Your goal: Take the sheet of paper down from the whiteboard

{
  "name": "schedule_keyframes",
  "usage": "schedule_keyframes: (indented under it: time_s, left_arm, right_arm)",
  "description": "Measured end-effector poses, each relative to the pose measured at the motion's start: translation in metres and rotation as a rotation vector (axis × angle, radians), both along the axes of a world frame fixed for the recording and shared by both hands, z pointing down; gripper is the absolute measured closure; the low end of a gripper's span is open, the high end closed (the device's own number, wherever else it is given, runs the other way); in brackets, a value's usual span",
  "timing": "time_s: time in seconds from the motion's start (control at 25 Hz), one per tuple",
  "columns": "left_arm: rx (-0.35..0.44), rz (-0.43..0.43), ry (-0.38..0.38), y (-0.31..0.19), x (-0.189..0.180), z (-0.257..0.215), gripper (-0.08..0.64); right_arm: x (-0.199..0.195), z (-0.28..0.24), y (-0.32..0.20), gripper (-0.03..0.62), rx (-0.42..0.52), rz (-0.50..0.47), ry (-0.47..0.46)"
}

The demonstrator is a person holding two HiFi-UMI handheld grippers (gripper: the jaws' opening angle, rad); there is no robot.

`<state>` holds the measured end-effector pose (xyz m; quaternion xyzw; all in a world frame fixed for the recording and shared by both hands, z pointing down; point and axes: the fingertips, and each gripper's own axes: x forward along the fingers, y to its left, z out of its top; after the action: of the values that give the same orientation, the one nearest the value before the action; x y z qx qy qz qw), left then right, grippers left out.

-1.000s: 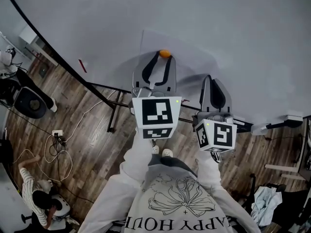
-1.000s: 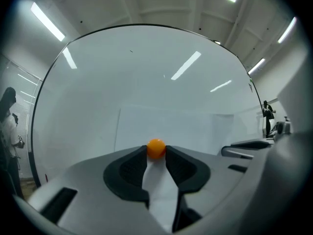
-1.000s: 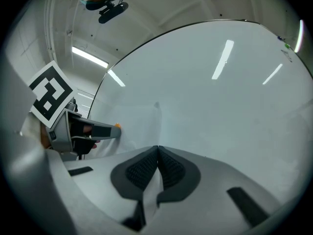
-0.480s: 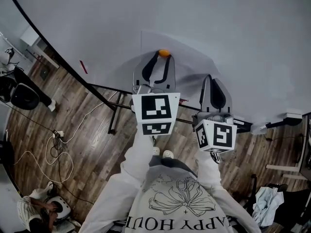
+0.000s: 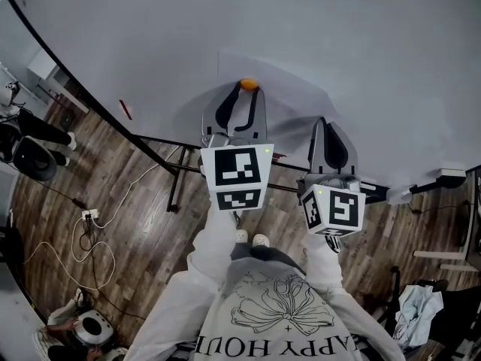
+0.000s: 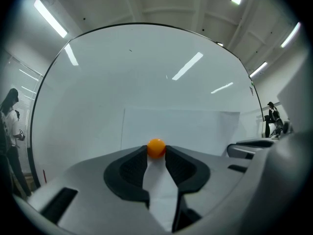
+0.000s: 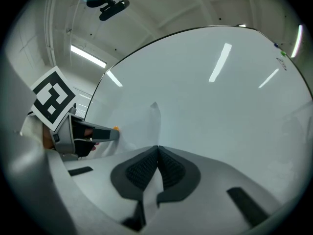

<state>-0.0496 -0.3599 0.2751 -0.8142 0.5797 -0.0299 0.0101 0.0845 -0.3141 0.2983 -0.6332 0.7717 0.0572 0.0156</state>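
**Ana:** Paper first: where is the sheet of paper (image 5: 289, 74)?

**Ben:** On the whiteboard (image 5: 361, 28), at the upper middle of the head view. Most of it lies flat against the board. An orange magnet (image 5: 249, 84) sits on its left part.

**Ana:** And the left gripper (image 6: 156, 150)?

**Ben:** It points straight at the board. Its jaws stand part-way apart and are clamped on the magnet, with one pad touching each side of the ball. That shows at the lower middle of its own view.

**Ana:** The right gripper (image 7: 157, 149)?

**Ben:** In the head view it is just right of the left one, at the sheet's right edge. Its jaws are pressed together with the paper running in between them. In its own view that edge stands off the board, and a corner curls up near the middle of the frame.

**Ana:** Anything else around?

**Ben:** A wooden floor (image 5: 135, 194) shows below the board at the left of the head view, with cables (image 5: 90, 239) lying on it. A person (image 5: 83, 331) is at the lower left corner.
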Motion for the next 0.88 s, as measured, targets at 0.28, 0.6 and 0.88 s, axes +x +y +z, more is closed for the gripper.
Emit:
schedule_keyframes:
  time_s: [0.28,0.6,0.88]
  left_arm:
    - [-0.002,0.001,-0.004,0.002,0.002,0.000,0.448]
    - [-0.002,-0.005,-0.002,0.002,0.001,0.002,0.448]
    - [-0.002,-0.012,0.002,0.002,0.002,0.002,0.448]
  right_arm:
    - [0.018,0.000,0.003,0.591,-0.005,0.042,-0.014]
    - [0.036,0.004,0.008,0.591,-0.017,0.097,-0.031]
    - [0.045,0.005,0.010,0.591,-0.024,0.120,-0.040]
